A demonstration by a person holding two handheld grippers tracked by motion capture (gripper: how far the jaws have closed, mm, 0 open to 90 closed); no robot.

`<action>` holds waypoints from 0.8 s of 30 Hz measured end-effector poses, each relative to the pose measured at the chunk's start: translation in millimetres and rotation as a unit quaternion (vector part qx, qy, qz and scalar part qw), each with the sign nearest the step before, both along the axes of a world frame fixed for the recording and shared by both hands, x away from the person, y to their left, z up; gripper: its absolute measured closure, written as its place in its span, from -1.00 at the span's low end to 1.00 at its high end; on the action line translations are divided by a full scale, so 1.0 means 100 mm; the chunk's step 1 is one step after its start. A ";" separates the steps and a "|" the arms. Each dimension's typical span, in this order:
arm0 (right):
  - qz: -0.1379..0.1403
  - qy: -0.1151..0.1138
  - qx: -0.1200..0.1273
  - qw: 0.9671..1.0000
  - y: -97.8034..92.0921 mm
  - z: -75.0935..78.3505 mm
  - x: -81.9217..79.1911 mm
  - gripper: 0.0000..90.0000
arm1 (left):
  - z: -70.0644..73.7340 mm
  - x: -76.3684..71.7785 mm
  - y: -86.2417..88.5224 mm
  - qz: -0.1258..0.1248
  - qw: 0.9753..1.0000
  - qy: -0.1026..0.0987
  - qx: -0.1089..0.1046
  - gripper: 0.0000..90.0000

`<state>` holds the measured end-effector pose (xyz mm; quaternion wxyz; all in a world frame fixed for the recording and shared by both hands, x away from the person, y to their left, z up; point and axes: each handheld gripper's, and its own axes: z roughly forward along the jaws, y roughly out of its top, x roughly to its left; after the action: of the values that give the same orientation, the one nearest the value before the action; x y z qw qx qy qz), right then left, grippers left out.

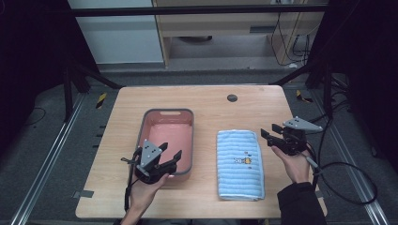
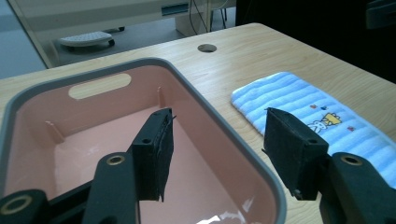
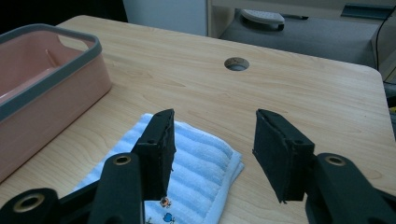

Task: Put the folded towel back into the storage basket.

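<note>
On the worktop (image 1: 211, 101), both grippers' fingers spread, holding nothing; right gripper (image 1: 271, 135) may pinch one layer, unfolding the folded towel (image 1: 239, 164) short of the basin (image 1: 168, 140)

No words, brand names or numbers can be read anywhere. The one mark is a small printed cartoon motif on the blue striped towel (image 1: 239, 163) (yellow and white, with tiny coloured squares beside it), bearing no legible lettering.
</note>
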<state>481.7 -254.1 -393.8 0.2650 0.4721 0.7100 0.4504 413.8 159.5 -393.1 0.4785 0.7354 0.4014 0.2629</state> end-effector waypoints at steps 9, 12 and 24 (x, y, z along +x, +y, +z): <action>0.001 0.003 -0.008 1.000 0.04 0.01 0.06 0.14 | -0.01 -0.03 -0.25 -0.023 1.000 0.004 -0.006 -0.06; -0.002 0.001 -0.007 1.000 0.04 0.02 0.06 0.15 | -0.02 -0.05 -0.32 -0.030 1.000 0.004 -0.005 -0.05; 0.002 0.012 -0.005 1.000 0.02 -0.03 0.13 0.20 | -0.12 -0.10 -0.66 -0.060 0.998 0.014 0.002 0.00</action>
<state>494.3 -252.2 -396.6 0.2583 0.4747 0.7163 0.4414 403.8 93.3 -404.7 0.4861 0.7627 0.3630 0.2242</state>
